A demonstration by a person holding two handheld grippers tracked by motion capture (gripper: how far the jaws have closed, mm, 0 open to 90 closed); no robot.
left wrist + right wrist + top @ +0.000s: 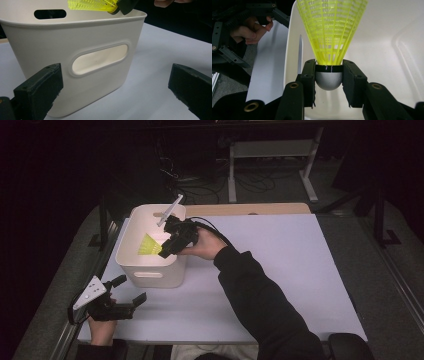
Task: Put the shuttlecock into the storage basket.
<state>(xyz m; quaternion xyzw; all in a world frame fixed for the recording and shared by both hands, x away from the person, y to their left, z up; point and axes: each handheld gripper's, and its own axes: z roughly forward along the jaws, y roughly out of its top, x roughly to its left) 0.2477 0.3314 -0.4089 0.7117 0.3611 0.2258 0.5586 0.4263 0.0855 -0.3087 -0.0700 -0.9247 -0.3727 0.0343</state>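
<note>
Where cables trail behind, a white table (280, 270) stands.

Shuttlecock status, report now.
Right gripper shut on yellow shuttlecock by its cork, held over the white bin. Left gripper open, idle on the table beside the bin. Nothing in the way.
</note>
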